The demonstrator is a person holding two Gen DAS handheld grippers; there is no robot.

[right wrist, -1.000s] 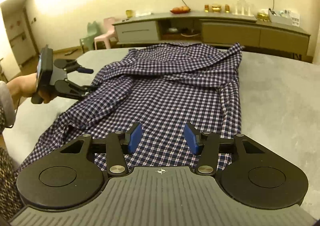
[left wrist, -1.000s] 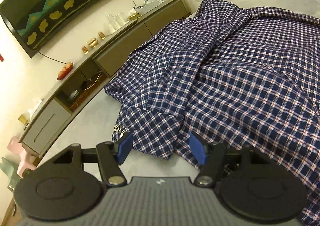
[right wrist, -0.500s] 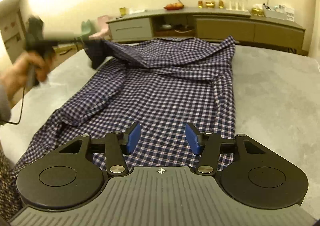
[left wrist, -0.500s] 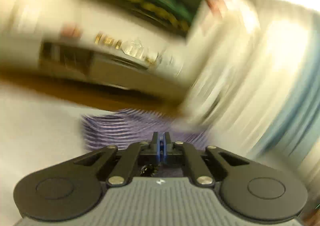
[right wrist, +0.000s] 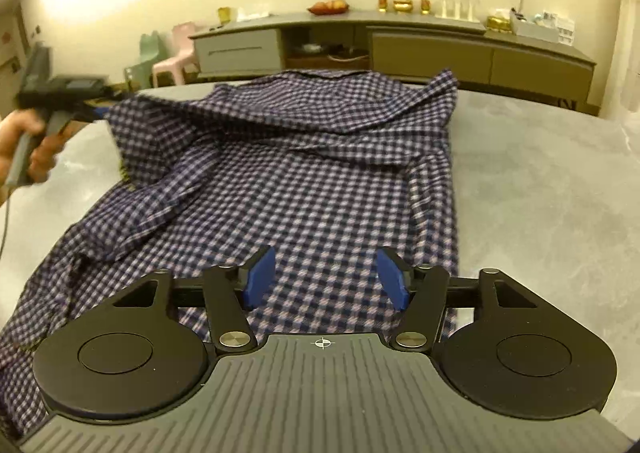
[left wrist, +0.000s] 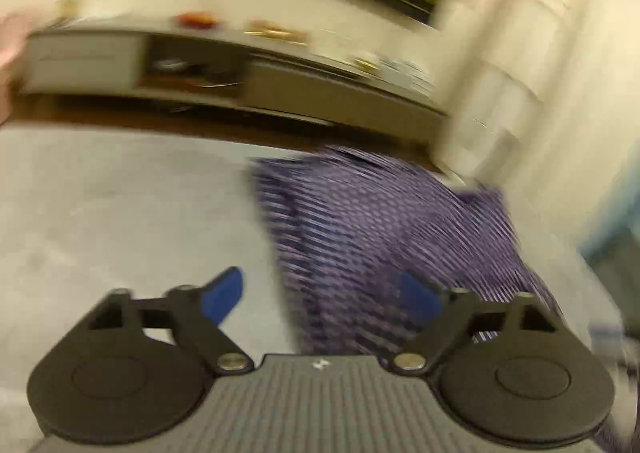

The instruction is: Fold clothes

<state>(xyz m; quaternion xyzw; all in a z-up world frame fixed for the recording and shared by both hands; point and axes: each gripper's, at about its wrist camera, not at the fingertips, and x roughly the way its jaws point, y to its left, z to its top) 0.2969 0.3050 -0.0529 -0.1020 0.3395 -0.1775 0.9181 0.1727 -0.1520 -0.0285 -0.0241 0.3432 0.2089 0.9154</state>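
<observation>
Left wrist view is smeared with motion blur; sideboard point(left wrist: 240, 73) and wall hanging are streaks. In the right wrist view a hand point(right wrist: 24, 149) at far left, cut off by the frame edge, holds the left claw point(right wrist: 94, 111), blurred beside the raised left edge of the checked shirt point(right wrist: 320, 173). Can't tell from there whether the pads touch the cloth. From its own camera the left claw point(left wrist: 320, 293) is spread wide, having just been opening: left pad point(left wrist: 222, 295) over bare grey tabletop point(left wrist: 120, 213), right pad over shirt fabric, nothing pinched between them.

Shirt lies spread along the middle of the tabletop point(right wrist: 540, 193), far end bunched into folds, near-left part running under the claw body and out of frame.

Right claw point(right wrist: 326, 279) is open, jaws just been widening, blue pads point(right wrist: 260, 277) apart over the near hem of the shirt. Whether the tips touch the cloth is not visible. Nothing gripped.
</observation>
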